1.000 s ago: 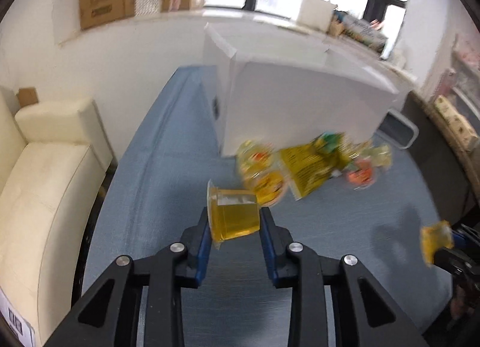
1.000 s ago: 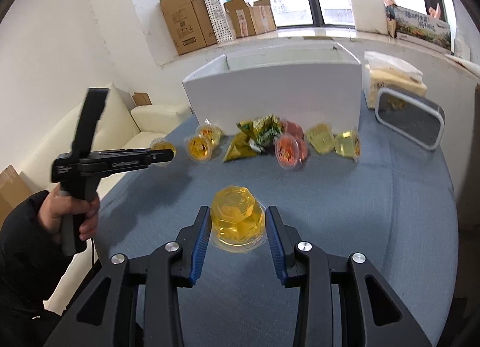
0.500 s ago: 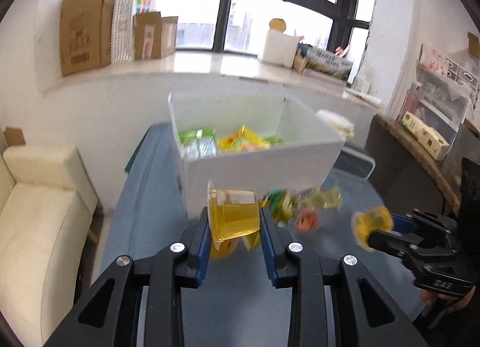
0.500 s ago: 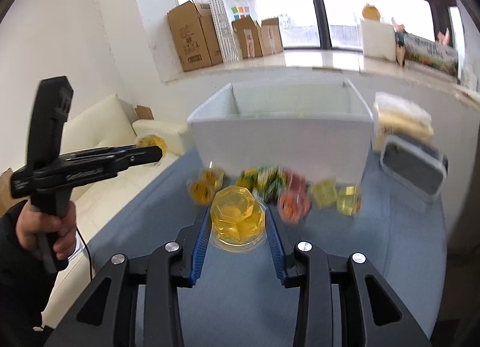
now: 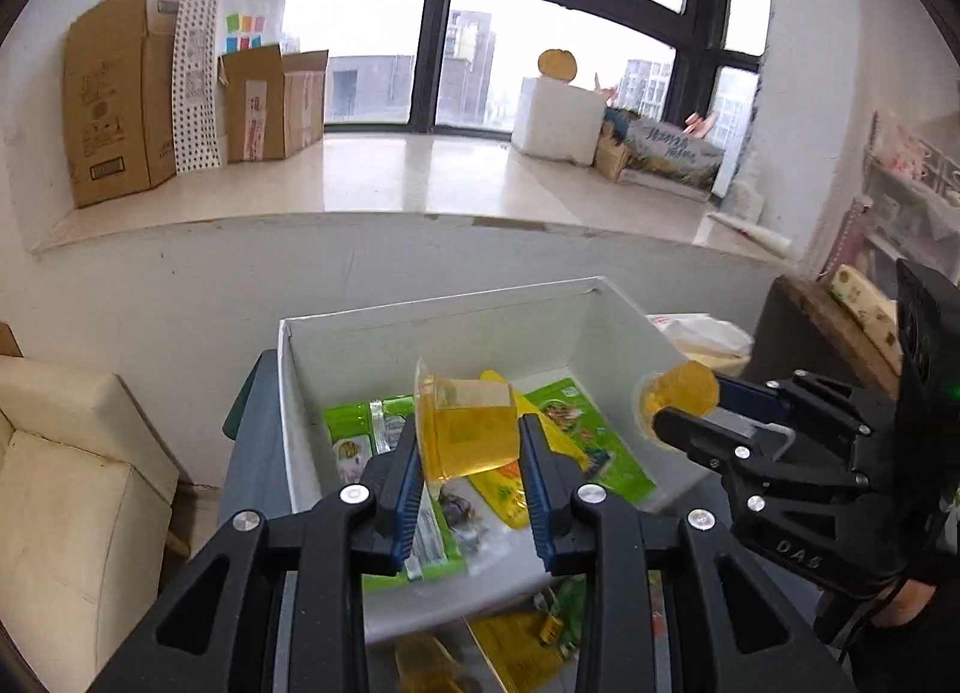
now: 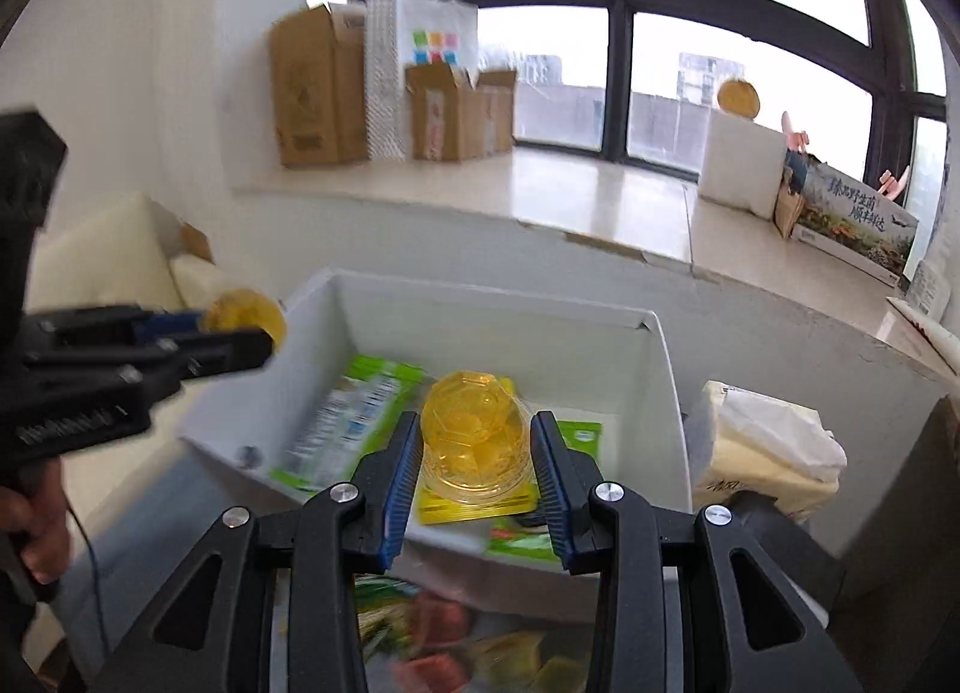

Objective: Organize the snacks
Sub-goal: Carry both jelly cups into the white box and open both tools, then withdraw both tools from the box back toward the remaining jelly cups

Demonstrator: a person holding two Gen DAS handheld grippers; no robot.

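Note:
My left gripper (image 5: 468, 453) is shut on a yellow jelly cup (image 5: 465, 423) and holds it over the open white box (image 5: 288, 393). My right gripper (image 6: 474, 453) is shut on a second yellow jelly cup (image 6: 474, 435), also above the white box (image 6: 669, 393). Green and yellow snack packets (image 5: 576, 429) lie inside the box. The right gripper also shows in the left wrist view (image 5: 666, 411) at the box's right side. The left gripper shows in the right wrist view (image 6: 252, 333) at the box's left rim.
More snacks (image 6: 456, 651) lie on the blue table in front of the box, blurred. A cream sofa (image 5: 66, 477) stands at the left. A bagged item (image 6: 768, 453) lies right of the box. Cardboard boxes (image 5: 114, 99) stand on the windowsill.
Both grippers have risen and moved forward with their jelly cups, from above the table to over the open box. The box's inside has come into view.

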